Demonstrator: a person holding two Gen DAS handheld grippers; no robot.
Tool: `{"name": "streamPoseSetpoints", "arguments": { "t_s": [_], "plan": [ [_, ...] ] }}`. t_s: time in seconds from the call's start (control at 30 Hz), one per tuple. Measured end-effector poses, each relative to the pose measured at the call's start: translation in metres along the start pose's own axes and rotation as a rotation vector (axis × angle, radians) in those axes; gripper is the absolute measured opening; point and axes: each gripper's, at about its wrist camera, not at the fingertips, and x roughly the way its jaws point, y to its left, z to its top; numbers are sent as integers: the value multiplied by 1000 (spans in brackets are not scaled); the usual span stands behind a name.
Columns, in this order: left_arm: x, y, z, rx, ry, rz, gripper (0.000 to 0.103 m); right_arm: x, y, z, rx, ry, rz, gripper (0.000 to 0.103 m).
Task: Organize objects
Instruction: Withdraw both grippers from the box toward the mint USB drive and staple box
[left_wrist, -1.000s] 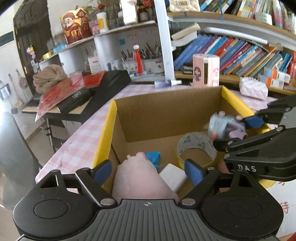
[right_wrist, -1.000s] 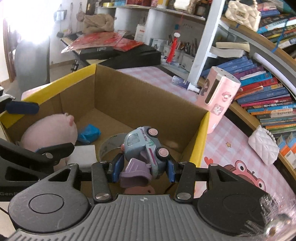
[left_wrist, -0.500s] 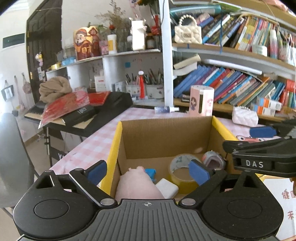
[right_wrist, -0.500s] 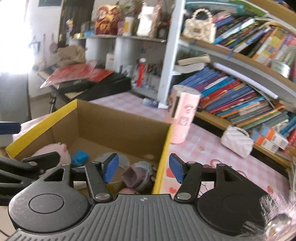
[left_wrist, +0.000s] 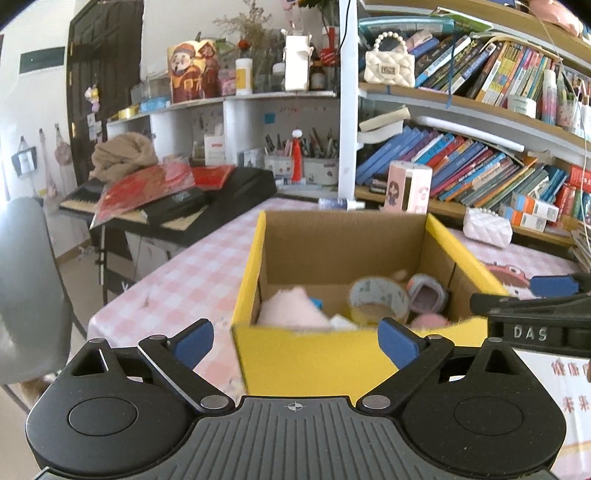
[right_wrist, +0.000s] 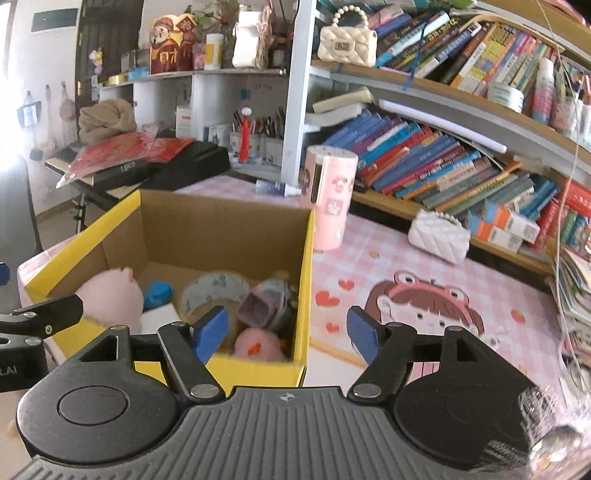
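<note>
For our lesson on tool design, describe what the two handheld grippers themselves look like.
The left gripper and the right gripper look alike: a black ribbed body with a crosshair mark, two round black discs, silver pivot pins, angular black linkage arms and blue pads on the fingers. The right gripper's side reads "DAS" in raised letters. No cables or sleeves show.

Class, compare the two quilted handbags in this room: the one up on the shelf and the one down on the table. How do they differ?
The cream handbag stands upright on the upper shelf; the white handbag lies on the pink checked tablecloth beside the lower books. The cream handbag's pearl handle arches above it; the white handbag's pearls lie flat along its top edge. The cream one has a dark front clasp; none shows on the white. Both are pale, quilted and pearl-trimmed.
</note>
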Motion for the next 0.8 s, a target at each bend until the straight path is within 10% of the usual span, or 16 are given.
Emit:
{"name": "streamPoseSetpoints", "arguments": {
  "t_s": [0.8],
  "plan": [
    [-60,13,-58,24,115,-95,97,-81,29,-80,42,88,-126,81]
  ]
}}
